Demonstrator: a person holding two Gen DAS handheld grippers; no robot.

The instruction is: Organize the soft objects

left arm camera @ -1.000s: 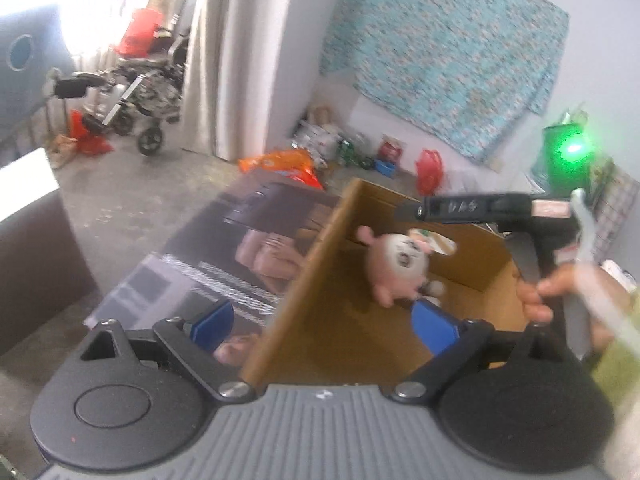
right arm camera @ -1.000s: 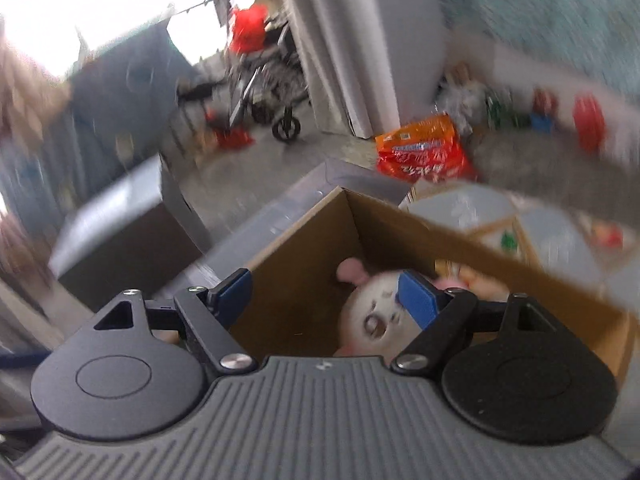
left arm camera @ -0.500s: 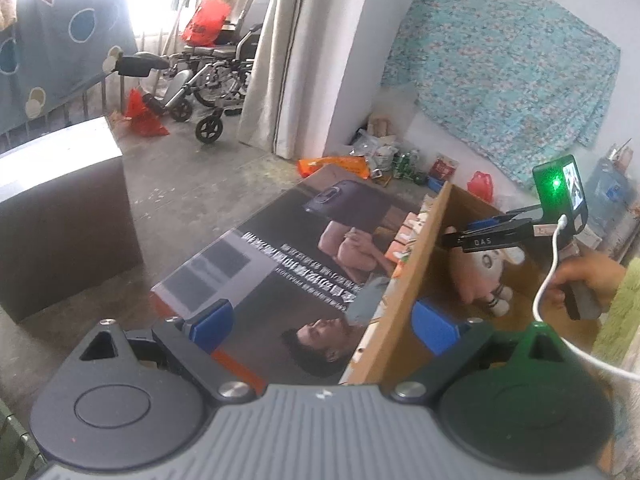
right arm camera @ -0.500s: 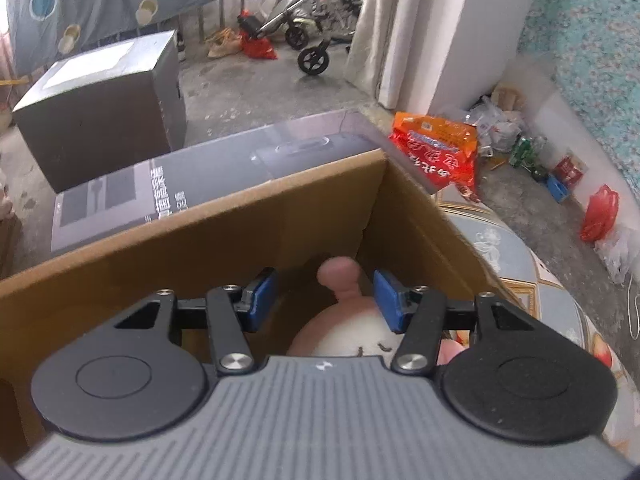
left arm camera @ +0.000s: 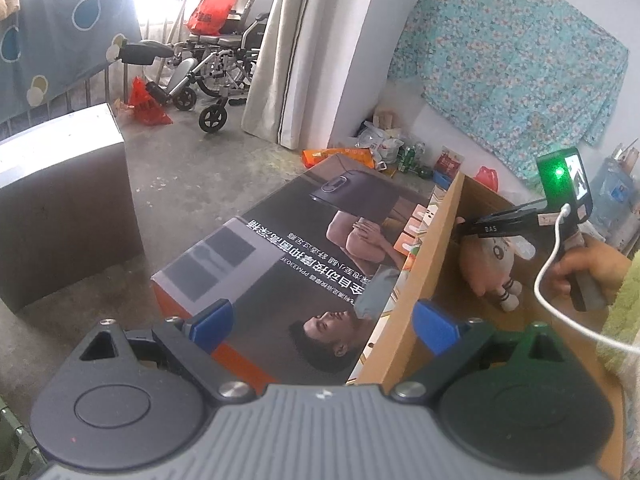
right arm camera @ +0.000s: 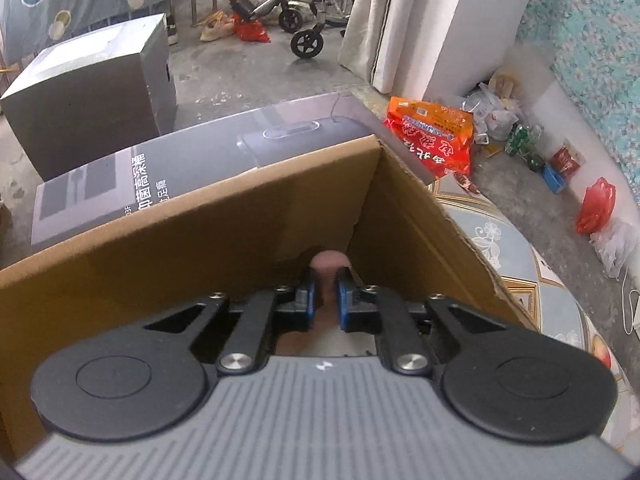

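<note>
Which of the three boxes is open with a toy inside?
The plain brown cardboard box. A pink plush toy sits in it, pinched by the right gripper. The printed box beside it and the grey box are closed.

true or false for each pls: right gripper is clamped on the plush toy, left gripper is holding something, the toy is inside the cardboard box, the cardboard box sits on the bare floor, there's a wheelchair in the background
1. The right gripper is clamped on the plush toy. True: its blue pads have just closed on the toy's pink ear.
2. The left gripper holds something. False: its jaws stand wide open and hold nothing.
3. The toy is inside the cardboard box. True.
4. The cardboard box sits on the bare floor. False: it rests beside a printed dark box, on a patterned surface.
5. A wheelchair stands in the background. True.
</note>
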